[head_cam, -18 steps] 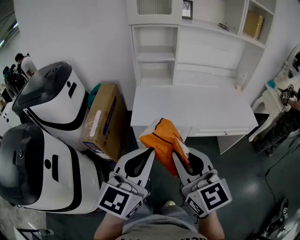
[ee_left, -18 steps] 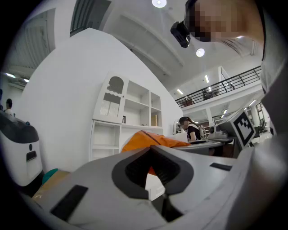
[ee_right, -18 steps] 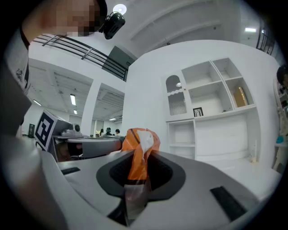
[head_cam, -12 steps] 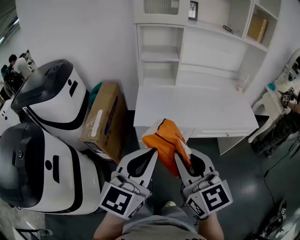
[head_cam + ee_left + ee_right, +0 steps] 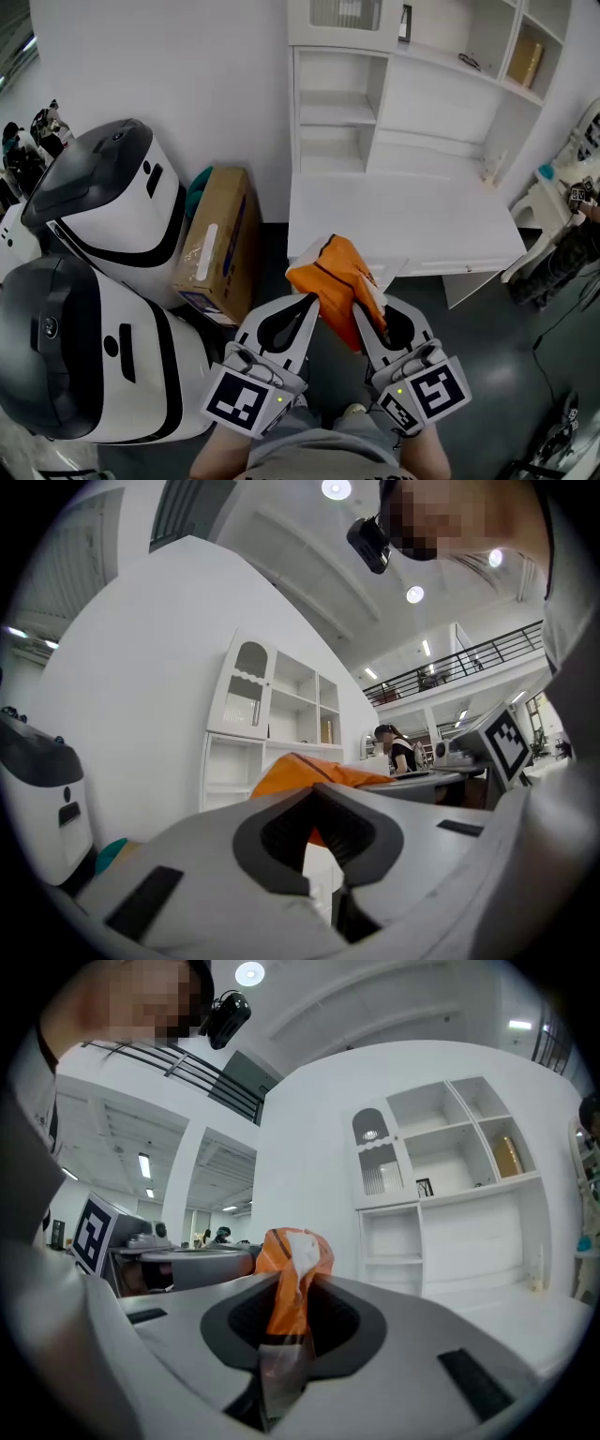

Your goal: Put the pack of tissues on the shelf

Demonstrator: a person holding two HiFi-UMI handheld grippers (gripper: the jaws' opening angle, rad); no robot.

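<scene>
Short of the white desk (image 5: 422, 225), the pack of tissues (image 5: 337, 277) sits in my right gripper (image 5: 363, 317), clamped on its wrapper edge, left gripper (image 5: 309, 304) closed alongside; it looks soft, light and slippery, so I'd grip the body.

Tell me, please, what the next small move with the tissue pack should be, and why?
Probably carry the tissue pack forward over the desk toward the shelf: the right tool pinches its orange wrapper, and it hangs near the desk's front edge, well short of the shelf.

The crumpled orange pack of tissues (image 5: 337, 277) is pinched aloft between jaws.
</scene>
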